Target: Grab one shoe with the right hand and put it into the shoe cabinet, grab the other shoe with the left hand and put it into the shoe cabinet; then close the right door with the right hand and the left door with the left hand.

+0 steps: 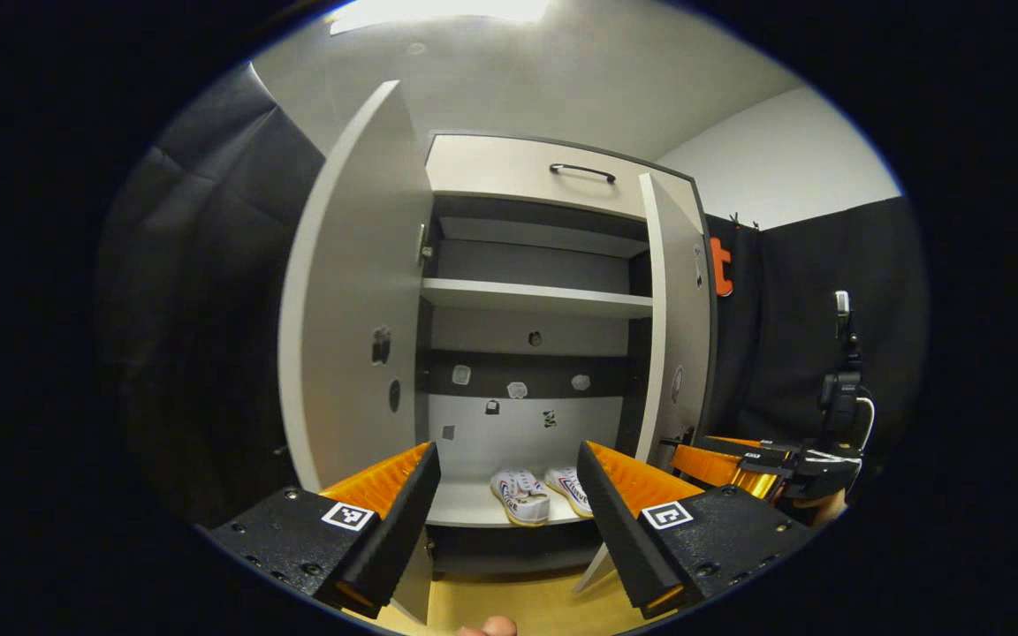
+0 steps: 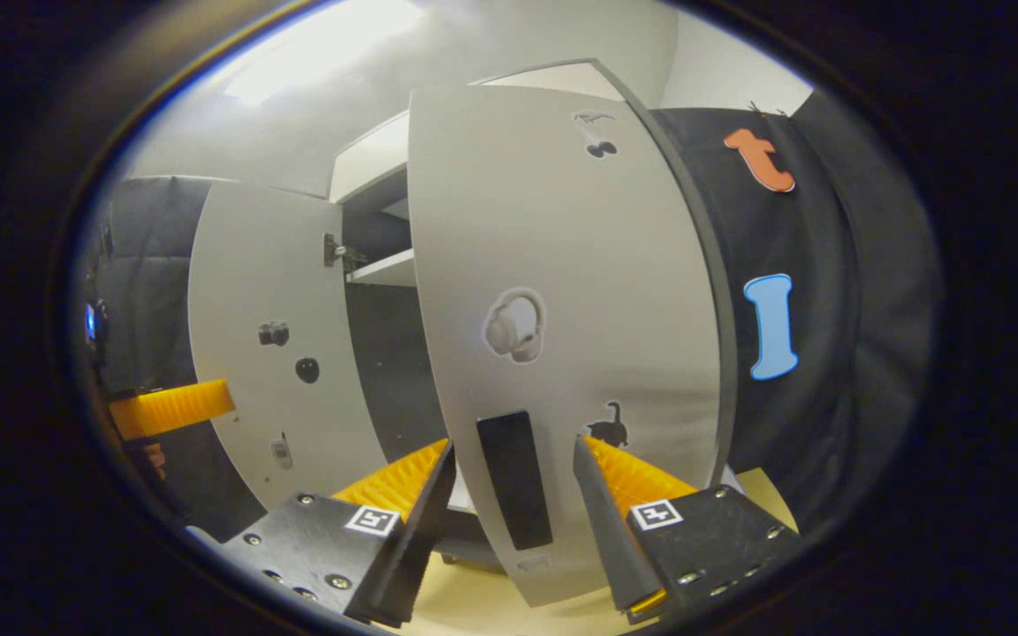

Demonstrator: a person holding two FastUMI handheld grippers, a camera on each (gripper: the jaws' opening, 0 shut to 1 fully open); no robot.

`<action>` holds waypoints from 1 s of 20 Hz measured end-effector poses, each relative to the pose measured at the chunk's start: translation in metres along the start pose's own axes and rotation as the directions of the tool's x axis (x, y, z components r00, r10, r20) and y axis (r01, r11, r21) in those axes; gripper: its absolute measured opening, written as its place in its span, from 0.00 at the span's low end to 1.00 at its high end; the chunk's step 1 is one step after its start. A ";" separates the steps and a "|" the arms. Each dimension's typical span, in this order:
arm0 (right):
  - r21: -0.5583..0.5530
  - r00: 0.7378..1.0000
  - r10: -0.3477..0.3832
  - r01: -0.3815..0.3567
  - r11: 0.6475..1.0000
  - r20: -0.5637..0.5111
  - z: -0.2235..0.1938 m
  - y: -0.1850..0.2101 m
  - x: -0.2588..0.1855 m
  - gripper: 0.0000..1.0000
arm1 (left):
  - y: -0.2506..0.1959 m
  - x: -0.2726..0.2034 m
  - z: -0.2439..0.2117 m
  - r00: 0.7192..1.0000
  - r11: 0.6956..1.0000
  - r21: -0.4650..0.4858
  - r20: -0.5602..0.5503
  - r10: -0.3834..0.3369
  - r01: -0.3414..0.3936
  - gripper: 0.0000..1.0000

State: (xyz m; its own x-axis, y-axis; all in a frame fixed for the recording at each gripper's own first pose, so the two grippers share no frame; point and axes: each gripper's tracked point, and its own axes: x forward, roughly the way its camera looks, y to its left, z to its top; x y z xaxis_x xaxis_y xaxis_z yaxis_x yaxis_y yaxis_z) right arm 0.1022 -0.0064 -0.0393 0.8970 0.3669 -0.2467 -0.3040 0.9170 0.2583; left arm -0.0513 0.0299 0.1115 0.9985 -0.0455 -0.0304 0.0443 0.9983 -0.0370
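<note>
Your right gripper (image 2: 513, 495) is standing with its jaws wide and empty, straddling the lower edge zone of the right door (image 2: 562, 291) without pressing on it; the door's flat panel is filling the space just ahead of the fingers. Your left gripper (image 1: 509, 495) is likewise spread wide and holding nothing, facing the open shoe cabinet (image 1: 535, 168) from a little way back.

Both shoes (image 1: 540, 495) are already sitting side by side on the bottom shelf, so you are likely starting the door-closing step.

Risks, as judged from here: the right door is a smooth, thin, matt board with a dark rectangular patch low down, so fingers may be sliding along it rather than pushing. A push near the hinge side would be turning it poorly. The shoes are lying near the shelf front; a toe overhanging could be blocking either door. The left door (image 1: 350, 300) is swung far out, close beside your left fingers, and could be getting clipped.
</note>
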 end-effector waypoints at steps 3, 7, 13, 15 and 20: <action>-0.006 1.000 0.000 0.000 1.000 0.003 0.000 0.006 0.006 0.80 | 0.027 -0.019 0.008 0.997 0.998 -0.009 0.012 0.070 -0.070 0.93; -0.013 1.000 -0.021 0.021 1.000 0.013 0.001 0.005 0.009 0.80 | 0.075 -0.047 0.019 0.982 0.983 -0.009 0.042 0.184 -0.183 0.94; -0.009 0.998 -0.048 0.048 0.999 0.033 0.005 0.010 0.003 0.75 | 0.139 -0.056 0.004 0.954 0.954 -0.004 0.011 0.300 -0.300 0.93; -0.010 0.997 -0.058 0.058 0.998 0.042 0.006 0.013 -0.001 0.80 | 0.154 -0.049 -0.005 0.952 0.952 0.007 -0.007 0.307 -0.307 0.93; -0.012 0.993 -0.099 0.100 0.995 0.057 0.009 0.011 -0.007 0.75 | 0.162 -0.030 -0.026 0.965 0.966 -0.001 -0.053 0.257 -0.257 0.96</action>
State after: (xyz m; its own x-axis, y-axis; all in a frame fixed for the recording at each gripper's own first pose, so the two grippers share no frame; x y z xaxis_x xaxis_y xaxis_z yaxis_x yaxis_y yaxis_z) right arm 0.0951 0.0000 -0.0265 0.9397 0.2643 -0.2171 -0.2164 0.9510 0.2209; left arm -0.0753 0.1923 0.0805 0.9733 0.2105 -0.0913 -0.2139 0.9764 -0.0288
